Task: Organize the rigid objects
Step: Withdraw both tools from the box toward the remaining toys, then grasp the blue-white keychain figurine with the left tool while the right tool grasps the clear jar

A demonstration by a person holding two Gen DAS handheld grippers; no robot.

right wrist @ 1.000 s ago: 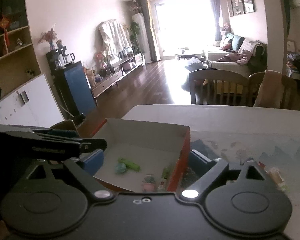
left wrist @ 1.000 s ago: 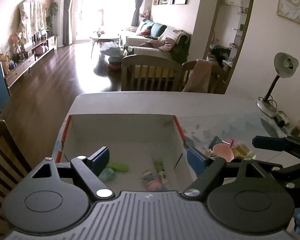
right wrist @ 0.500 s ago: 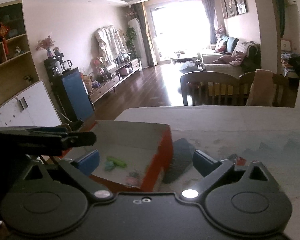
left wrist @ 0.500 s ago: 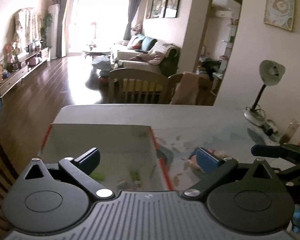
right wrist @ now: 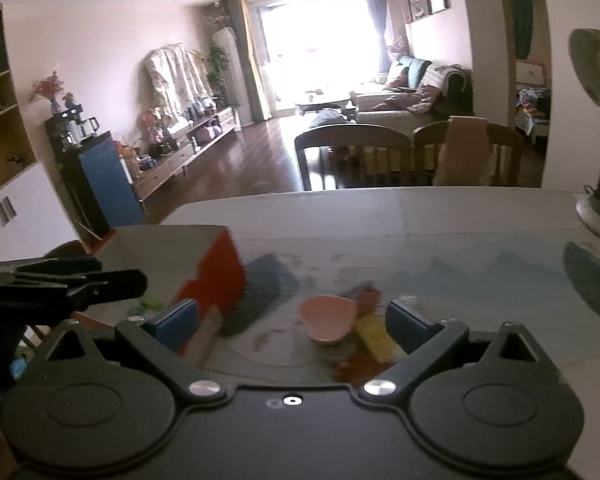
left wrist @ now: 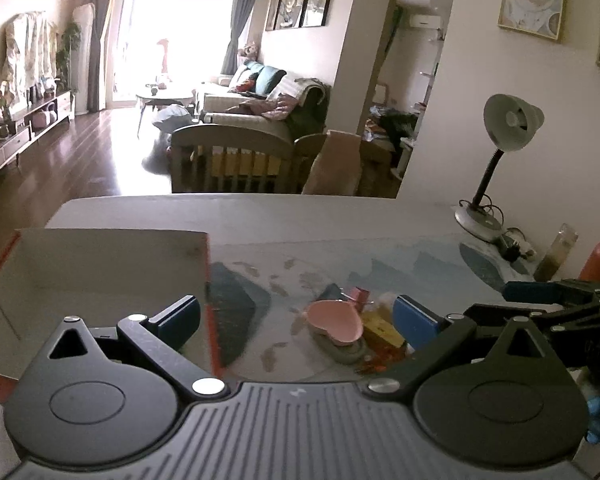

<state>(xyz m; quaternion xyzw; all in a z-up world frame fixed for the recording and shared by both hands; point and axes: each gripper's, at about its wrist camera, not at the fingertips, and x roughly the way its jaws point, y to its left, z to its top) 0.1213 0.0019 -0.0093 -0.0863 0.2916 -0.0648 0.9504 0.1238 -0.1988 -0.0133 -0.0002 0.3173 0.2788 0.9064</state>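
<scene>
A pink heart-shaped dish (left wrist: pixel 336 321), shallow and glossy, is seen on the table (left wrist: pixel 340 220) among small clutter, at two o'clock from the red-sided box (left wrist: pixel 100 264). Both the left gripper (left wrist: pixel 296 316) and right gripper (right wrist: pixel 292 318) are held spread wide, grasping nothing.

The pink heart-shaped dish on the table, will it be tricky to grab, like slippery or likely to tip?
The pink heart dish looks rigid and smooth, so probably slippery between pads. It sits tilted on other small items, so a push may rock it. Its shallow, thin rim suggests it is light.
</scene>
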